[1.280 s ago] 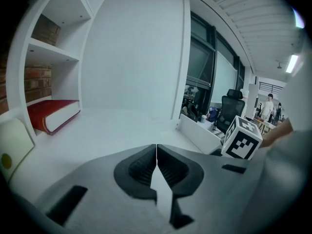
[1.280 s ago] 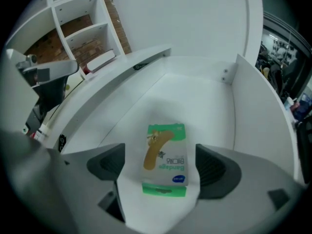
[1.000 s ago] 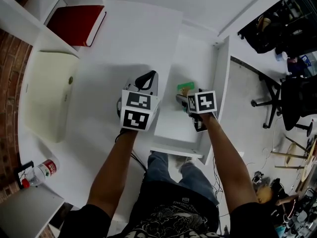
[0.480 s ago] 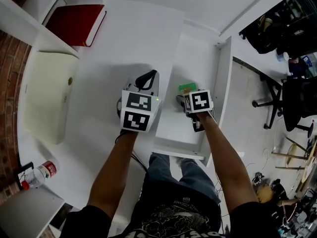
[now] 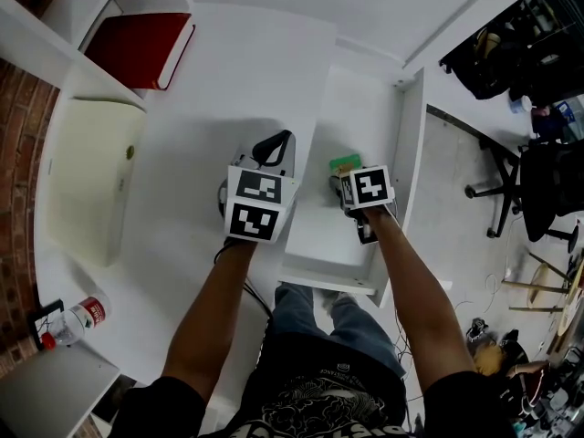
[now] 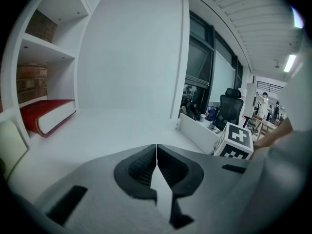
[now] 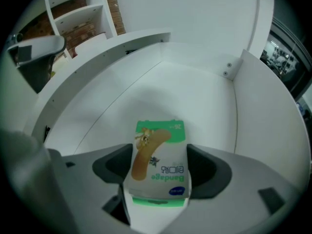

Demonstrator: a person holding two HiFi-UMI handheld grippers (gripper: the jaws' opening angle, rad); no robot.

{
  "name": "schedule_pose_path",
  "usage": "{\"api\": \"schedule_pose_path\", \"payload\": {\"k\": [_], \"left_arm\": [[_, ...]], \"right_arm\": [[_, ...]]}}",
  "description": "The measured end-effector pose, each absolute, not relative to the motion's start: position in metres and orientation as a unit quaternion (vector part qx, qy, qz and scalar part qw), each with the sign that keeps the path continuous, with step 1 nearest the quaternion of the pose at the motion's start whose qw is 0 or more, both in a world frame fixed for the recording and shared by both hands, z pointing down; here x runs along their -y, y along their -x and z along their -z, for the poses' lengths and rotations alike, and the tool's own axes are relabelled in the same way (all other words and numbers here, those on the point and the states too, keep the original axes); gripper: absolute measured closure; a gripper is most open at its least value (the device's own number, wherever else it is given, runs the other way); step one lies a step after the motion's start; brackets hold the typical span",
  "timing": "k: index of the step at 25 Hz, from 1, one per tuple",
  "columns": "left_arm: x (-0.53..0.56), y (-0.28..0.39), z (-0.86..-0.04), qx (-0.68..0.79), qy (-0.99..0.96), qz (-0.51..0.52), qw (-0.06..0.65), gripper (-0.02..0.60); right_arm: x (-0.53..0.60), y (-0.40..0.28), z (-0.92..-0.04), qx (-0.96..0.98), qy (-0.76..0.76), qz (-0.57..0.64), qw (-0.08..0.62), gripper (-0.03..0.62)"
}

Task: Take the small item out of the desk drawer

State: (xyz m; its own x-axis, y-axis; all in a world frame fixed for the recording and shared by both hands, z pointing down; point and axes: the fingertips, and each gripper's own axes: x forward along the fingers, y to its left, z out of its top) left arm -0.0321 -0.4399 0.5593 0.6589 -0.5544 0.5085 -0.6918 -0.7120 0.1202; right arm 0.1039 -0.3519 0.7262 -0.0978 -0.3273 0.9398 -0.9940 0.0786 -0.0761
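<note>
The desk drawer (image 5: 365, 108) stands pulled out to the right of the white desk top (image 5: 237, 71). In it lies a small green and white bandage box (image 5: 344, 163) (image 7: 158, 157). My right gripper (image 5: 345, 180) (image 7: 160, 165) reaches down into the drawer and its jaws are closing. The box sits between them, and both pads meet its sides. My left gripper (image 5: 271, 147) (image 6: 156, 165) hovers over the desk top just left of the drawer, shut with nothing in it.
A red book (image 5: 141, 44) (image 6: 46, 117) lies on a shelf at the back left. A cream pad (image 5: 91, 176) lies on the desk's left side and a bottle (image 5: 78, 316) near its front corner. The drawer's right wall (image 5: 408, 153) stands close to my right gripper. Office chairs (image 5: 538, 190) stand further right.
My right gripper has edged forward over the bandage box and its jaws have narrowed around it. The left gripper has stayed in place.
</note>
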Motion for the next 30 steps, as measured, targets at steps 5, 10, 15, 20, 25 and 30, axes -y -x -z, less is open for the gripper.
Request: {"api": "schedule_pose_path", "payload": {"k": [5,10,15,20,25,30], "left_arm": [[0.436,0.026,-0.554,0.344,-0.899,-0.224,0.152,0.572],[0.432,0.016,-0.543,0.341,-0.901,-0.223,0.149,0.572],[0.427,0.006,-0.529,0.338,-0.904,-0.218,0.147,0.572],[0.423,-0.002,-0.515,0.338,-0.905,-0.209,0.150,0.572],[0.418,-0.015,-0.495,0.332,-0.910,-0.205,0.139,0.572],[0.414,-0.030,-0.474,0.329,-0.916,-0.196,0.124,0.572]], "right_arm": [[0.348,-0.103,-0.716,0.620,-0.539,-0.415,0.391,0.246],[0.354,-0.108,-0.689,0.633,-0.553,-0.397,0.369,0.246],[0.361,-0.111,-0.653,0.652,-0.568,-0.375,0.335,0.246],[0.362,-0.117,-0.620,0.661,-0.582,-0.360,0.308,0.246],[0.362,-0.126,-0.584,0.669,-0.597,-0.343,0.281,0.246],[0.359,-0.136,-0.550,0.678,-0.610,-0.326,0.249,0.246]]}}
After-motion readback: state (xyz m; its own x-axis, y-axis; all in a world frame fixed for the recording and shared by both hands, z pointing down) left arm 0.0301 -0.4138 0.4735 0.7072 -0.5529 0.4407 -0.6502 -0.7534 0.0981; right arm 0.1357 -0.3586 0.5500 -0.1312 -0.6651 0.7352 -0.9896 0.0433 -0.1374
